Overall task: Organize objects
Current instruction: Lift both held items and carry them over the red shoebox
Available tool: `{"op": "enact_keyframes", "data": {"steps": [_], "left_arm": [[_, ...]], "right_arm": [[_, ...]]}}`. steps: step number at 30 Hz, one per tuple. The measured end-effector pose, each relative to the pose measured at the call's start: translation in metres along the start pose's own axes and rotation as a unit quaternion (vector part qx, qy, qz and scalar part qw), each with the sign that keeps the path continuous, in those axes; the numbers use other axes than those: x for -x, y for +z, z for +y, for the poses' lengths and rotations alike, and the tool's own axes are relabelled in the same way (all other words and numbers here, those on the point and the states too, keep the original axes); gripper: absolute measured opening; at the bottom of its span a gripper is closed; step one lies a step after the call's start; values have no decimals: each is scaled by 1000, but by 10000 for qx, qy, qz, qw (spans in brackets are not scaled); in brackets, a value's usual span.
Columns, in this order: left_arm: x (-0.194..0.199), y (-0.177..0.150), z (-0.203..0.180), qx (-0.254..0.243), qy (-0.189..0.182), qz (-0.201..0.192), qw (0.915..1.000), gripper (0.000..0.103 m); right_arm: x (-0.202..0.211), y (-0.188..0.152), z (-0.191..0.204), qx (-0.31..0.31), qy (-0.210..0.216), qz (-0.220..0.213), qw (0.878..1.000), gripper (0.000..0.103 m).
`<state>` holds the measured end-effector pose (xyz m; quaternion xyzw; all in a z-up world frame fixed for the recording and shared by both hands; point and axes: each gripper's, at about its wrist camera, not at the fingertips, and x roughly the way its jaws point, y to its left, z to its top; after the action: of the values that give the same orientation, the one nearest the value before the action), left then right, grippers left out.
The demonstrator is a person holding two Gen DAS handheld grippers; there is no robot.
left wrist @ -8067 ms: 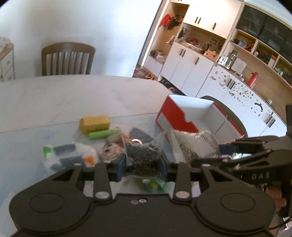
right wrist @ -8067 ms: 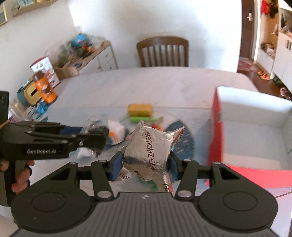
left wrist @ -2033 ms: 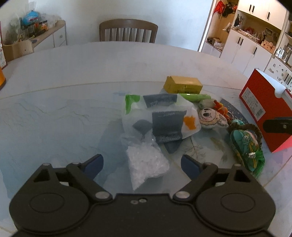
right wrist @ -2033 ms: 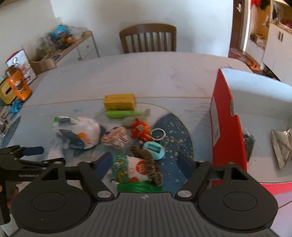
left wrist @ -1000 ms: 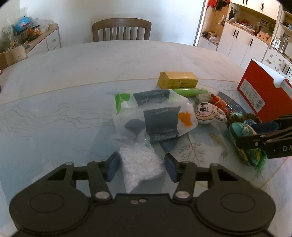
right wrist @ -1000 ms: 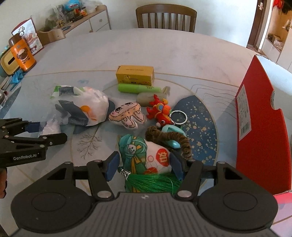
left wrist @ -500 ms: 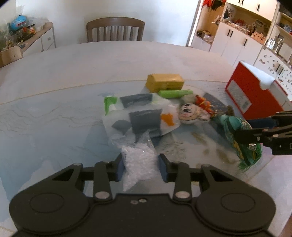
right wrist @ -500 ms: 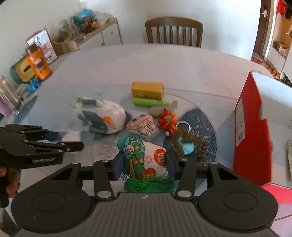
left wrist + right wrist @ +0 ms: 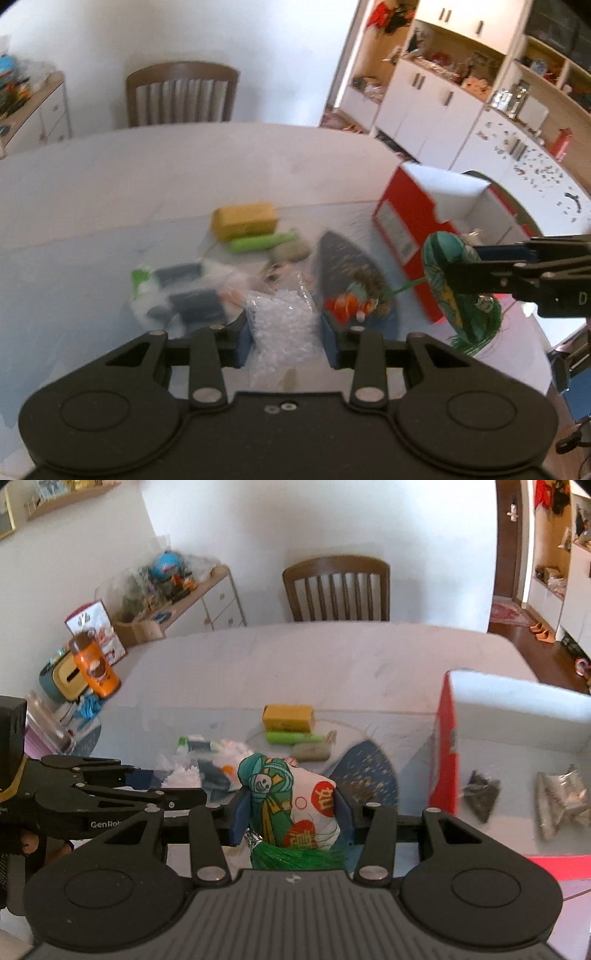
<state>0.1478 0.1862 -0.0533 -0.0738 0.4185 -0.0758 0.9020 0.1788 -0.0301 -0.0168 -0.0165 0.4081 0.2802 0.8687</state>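
Jaws on both grippers are clamped: left gripper (image 9: 286, 341) on a bag of white pellets (image 9: 282, 332), right gripper (image 9: 291, 818) on a tasselled sachet (image 9: 288, 801), both lifted. 2 packets (image 9: 524, 797) lie in the red box (image 9: 447, 746) at 3 o'clock (several trinkets remain). Pale marbled counter (image 9: 332, 664), chair (image 9: 336, 587) at 12.
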Motion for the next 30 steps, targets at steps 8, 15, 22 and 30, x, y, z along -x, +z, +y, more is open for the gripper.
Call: {"op": "enact_keyframes", "data": {"steps": [8, 15, 22, 30], "left_arm": [[3, 23, -36, -328, -155, -121, 9993, 37], [-4, 40, -61, -465, -205, -172, 9986, 37], [-12, 46, -82, -548, -240, -174, 9981, 37], [-14, 43, -87, -530, -254, -180, 9981, 37]], "right_arm": [[36, 17, -33, -153, -101, -279, 9994, 46], [58, 33, -69, -270, -188, -491, 9983, 46], [64, 41, -100, -513, -153, -547, 9971, 46], [71, 47, -103, -620, 288, -455, 9966, 46]]}}
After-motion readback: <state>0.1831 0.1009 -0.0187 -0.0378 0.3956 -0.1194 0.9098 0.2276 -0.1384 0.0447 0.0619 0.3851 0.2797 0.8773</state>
